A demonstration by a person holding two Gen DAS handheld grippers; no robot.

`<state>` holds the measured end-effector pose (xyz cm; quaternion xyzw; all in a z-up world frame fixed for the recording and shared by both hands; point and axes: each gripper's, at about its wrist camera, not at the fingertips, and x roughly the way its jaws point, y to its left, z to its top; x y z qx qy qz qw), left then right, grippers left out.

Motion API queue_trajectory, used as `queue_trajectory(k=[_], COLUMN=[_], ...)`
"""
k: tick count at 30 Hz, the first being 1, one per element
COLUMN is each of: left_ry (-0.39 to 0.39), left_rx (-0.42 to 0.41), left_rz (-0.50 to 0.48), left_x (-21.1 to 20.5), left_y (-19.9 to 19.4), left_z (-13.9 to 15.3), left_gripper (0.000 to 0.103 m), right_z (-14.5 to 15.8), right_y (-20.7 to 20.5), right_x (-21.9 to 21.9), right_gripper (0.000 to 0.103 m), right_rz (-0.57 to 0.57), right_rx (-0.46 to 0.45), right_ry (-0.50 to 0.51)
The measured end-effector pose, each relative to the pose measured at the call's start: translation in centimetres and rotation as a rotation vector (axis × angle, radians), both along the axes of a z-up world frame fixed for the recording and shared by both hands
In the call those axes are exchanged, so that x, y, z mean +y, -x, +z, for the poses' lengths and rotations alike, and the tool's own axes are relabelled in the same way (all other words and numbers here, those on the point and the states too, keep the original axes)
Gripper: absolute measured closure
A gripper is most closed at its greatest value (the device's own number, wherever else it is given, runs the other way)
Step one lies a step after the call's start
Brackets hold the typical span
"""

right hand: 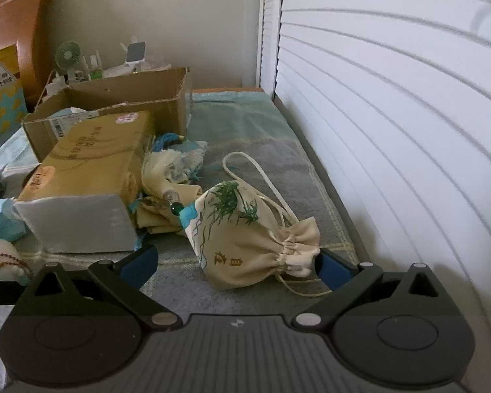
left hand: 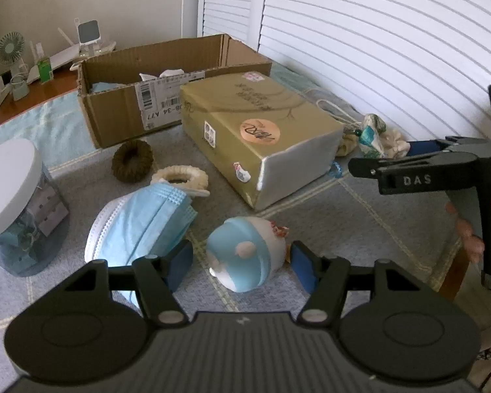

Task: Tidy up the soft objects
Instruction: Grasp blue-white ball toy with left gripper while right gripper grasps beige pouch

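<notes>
A round blue-and-white plush toy (left hand: pixel 245 257) lies on the grey cloth between the blue pads of my left gripper (left hand: pixel 242 268), which is open; a gap shows beside the left pad. A stack of blue face masks (left hand: pixel 140 226) lies just left of it, with a cream scrunchie (left hand: pixel 181 177) and a brown scrunchie (left hand: pixel 132 165) beyond. My right gripper (right hand: pixel 237 265) stands open around a cream drawstring pouch (right hand: pixel 245 235) printed with bamboo; its right pad is at the gathered neck and its left pad is well clear.
An open cardboard box (left hand: pixel 114 111) stands at the back, a closed gold box (left hand: pixel 255 124) in front of it. A clear jar with a white lid (left hand: pixel 13 203) is at the left. More fabric pieces (right hand: pixel 170 170) lie beside the gold box. A slatted white door (right hand: pixel 392 131) borders the right.
</notes>
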<state>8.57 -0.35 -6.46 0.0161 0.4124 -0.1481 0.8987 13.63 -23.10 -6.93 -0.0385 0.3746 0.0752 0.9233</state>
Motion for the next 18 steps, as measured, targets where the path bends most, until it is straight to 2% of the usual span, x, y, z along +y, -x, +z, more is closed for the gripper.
queue_trajectory(k=[4,6,9,10,11,18], left_ry=[-0.008,-0.01,-0.009,-0.007,-0.004,-0.044], left_rx=[-0.001,0.0,-0.004,-0.003,-0.002,-0.011], left_rz=[-0.011,-0.016,-0.022,-0.028,-0.032,-0.066], left_x=[-0.1,-0.1,-0.1,-0.2,-0.1,-0.3], left_y=[-0.1,-0.2,-0.3,-0.3,-0.3,0.2], left_z=[0.0,0.1,0.2,0.2,0.3,0.9], left_gripper=[0.038,0.038,0.046,0.053,0.054,0.056], right_z=[0.1,0.1,0.2,0.4,0.5,1.7], right_y=[-0.3,-0.5,-0.6,-0.6,-0.6,0.2], right_x=[0.0,0.1,0.1,-0.1,-0.2,-0.6], right_gripper=[0.001,0.005,0.018,0.019,0.02,0.027], right_rz=[-0.014,-0.018,-0.035,-0.043,-0.047,-0.052], right_rx=[-0.013,-0.019,-0.019,-0.018,-0.019,-0.024], right_ry=[-0.003,0.009,0.024,0.021,0.016,0.031])
